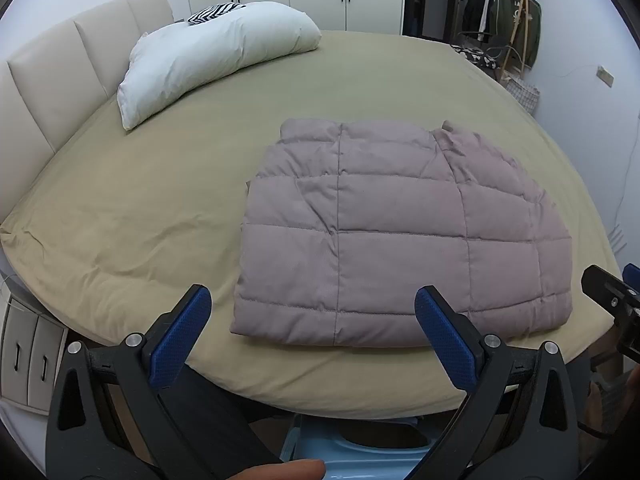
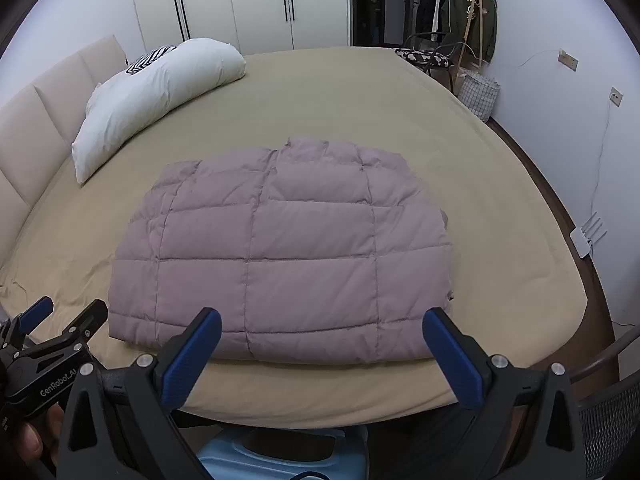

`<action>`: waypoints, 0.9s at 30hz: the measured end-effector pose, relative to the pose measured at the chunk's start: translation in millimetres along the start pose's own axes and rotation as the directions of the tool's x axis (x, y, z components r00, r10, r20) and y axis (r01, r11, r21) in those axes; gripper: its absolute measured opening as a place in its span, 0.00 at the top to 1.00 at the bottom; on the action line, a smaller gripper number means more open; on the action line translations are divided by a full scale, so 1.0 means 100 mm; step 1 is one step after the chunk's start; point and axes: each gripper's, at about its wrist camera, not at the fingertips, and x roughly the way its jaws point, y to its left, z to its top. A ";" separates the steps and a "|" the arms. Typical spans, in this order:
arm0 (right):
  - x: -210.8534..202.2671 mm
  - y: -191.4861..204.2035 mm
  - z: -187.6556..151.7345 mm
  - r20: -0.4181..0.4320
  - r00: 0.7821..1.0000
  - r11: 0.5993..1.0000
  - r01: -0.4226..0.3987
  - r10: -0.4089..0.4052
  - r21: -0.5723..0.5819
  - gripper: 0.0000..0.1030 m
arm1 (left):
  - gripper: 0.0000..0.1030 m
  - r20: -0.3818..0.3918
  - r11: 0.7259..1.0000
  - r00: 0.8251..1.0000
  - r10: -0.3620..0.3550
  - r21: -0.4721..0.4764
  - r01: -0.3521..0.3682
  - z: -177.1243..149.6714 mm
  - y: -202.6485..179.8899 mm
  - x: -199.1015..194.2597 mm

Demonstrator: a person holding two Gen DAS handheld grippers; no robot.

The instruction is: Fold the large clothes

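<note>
A mauve quilted puffer jacket [image 1: 400, 232] [image 2: 280, 256] lies folded into a flat rectangle on the olive bed sheet [image 1: 160, 208] [image 2: 500, 208], close to the near edge. My left gripper [image 1: 312, 304] hovers open just short of the jacket's near hem, toward its left half, with nothing between its blue pads [image 1: 180, 340]. My right gripper [image 2: 320, 324] is also open and empty, held above the bed edge in front of the hem. The other gripper shows at the side of each view: the right one [image 1: 612, 300], the left one [image 2: 56, 316].
A white pillow [image 1: 208, 64] [image 2: 148, 96] lies by the beige padded headboard [image 1: 36, 92], with a striped cloth behind it. White wardrobes stand at the back. A clothes rack [image 2: 460, 16] and a checked basket [image 2: 478, 94] stand at the right. A light blue stool [image 2: 280, 456] sits below the bed edge.
</note>
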 end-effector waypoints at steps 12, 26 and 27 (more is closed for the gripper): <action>0.04 0.04 -0.01 -0.010 1.000 1.000 0.002 -0.002 -0.003 0.00 | 0.00 -0.007 1.000 1.000 0.003 -0.004 -0.003 -0.02 -0.01 0.04; 0.05 0.05 -0.02 -0.011 1.000 1.000 0.004 -0.004 -0.004 0.00 | 0.00 -0.008 1.000 1.000 0.001 -0.004 -0.001 -0.02 -0.01 0.04; 0.05 0.05 -0.02 -0.010 1.000 1.000 0.004 -0.004 -0.005 0.00 | 0.00 -0.007 1.000 1.000 0.001 -0.005 -0.001 -0.02 -0.01 0.03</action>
